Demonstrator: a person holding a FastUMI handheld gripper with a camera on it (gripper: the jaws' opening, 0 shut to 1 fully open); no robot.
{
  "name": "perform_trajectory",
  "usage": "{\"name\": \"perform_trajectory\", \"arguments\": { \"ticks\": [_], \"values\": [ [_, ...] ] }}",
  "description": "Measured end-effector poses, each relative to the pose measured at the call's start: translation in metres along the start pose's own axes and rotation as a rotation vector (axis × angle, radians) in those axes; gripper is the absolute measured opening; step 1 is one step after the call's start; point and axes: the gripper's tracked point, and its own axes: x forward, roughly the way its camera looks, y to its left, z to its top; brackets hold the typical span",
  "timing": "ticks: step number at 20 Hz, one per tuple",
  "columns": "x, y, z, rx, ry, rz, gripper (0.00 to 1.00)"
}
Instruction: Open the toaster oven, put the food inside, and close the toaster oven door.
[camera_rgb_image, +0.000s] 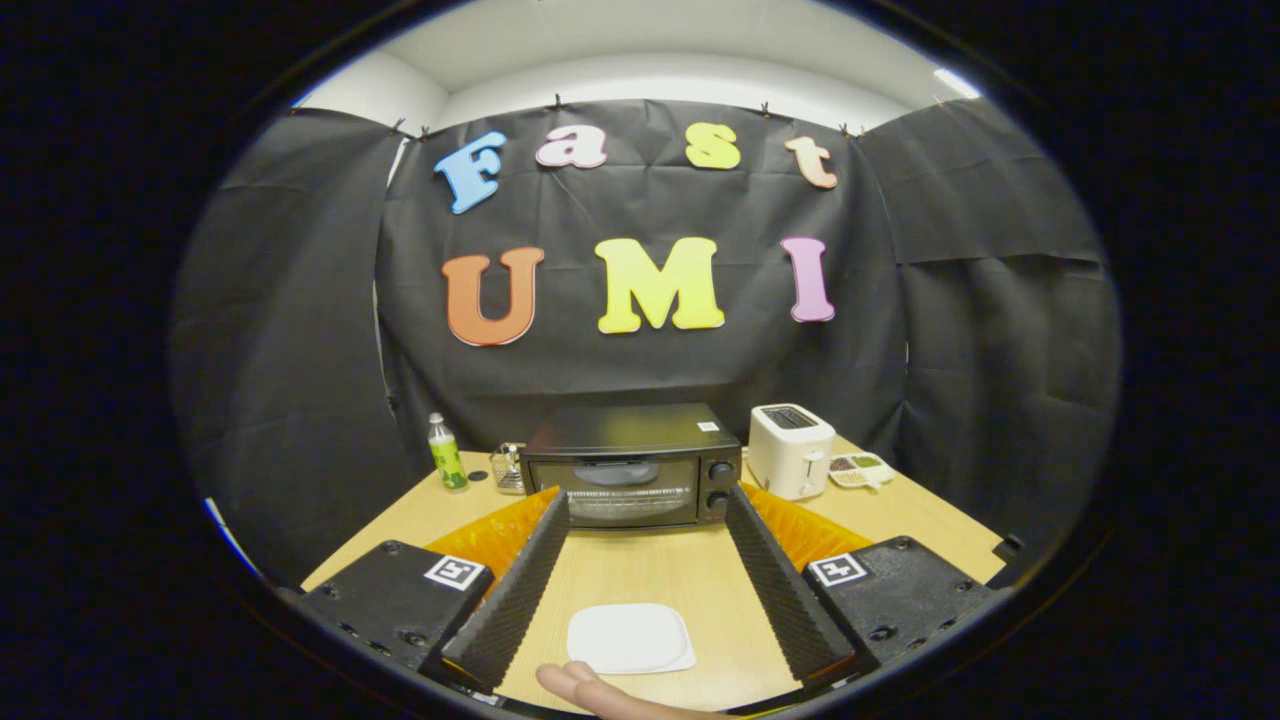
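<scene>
here, open-fingered gripper (648, 508) before closed, unbranded toaster oven (632, 466)

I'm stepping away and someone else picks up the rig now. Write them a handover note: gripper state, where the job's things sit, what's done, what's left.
Gripper: fingers open wide, holding nothing, aimed at the toaster oven.
Toaster oven: at the far side of the wooden table, just beyond the fingertips, door shut.
White plate: on the table between the fingers, near their base; I cannot make out any food on it.
A person's finger shows just in front of the plate.
Also on the table: white toaster, snack tray, green bottle.
Done: nothing yet.
Left: open the door, load the food, close the door.
</scene>
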Motion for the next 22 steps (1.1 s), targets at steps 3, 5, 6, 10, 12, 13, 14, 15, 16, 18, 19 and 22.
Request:
{"name": "perform_trajectory", "arguments": {
  "ticks": [3, 5, 6, 10, 12, 13, 14, 15, 16, 18, 19, 22],
  "values": [
    [-0.004, -0.005, 0.0, -0.023, -0.008, -0.006, 1.0],
    [-0.002, -0.004, -0.005, -0.025, 0.004, 0.004, 1.0],
    [-0.001, -0.005, -0.006, -0.026, 0.01, 0.008, 1.0],
    [0.002, -0.014, -0.007, -0.025, 0.015, -0.023, 1.0],
    [0.0, -0.013, -0.006, -0.039, 0.009, -0.034, 1.0],
    [-0.001, -0.015, -0.002, -0.046, -0.004, -0.047, 1.0],
    [-0.003, -0.017, 0.0, -0.055, -0.016, -0.06, 1.0],
    [-0.004, -0.015, 0.0, -0.062, -0.02, -0.055, 1.0],
    [-0.006, -0.009, -0.002, -0.065, -0.017, -0.04, 1.0],
    [-0.008, -0.008, -0.002, -0.065, -0.017, -0.033, 1.0],
    [-0.009, -0.008, -0.001, -0.063, -0.018, -0.032, 1.0],
    [-0.011, -0.01, -0.002, -0.057, -0.014, -0.024, 1.0]
  ]
}}
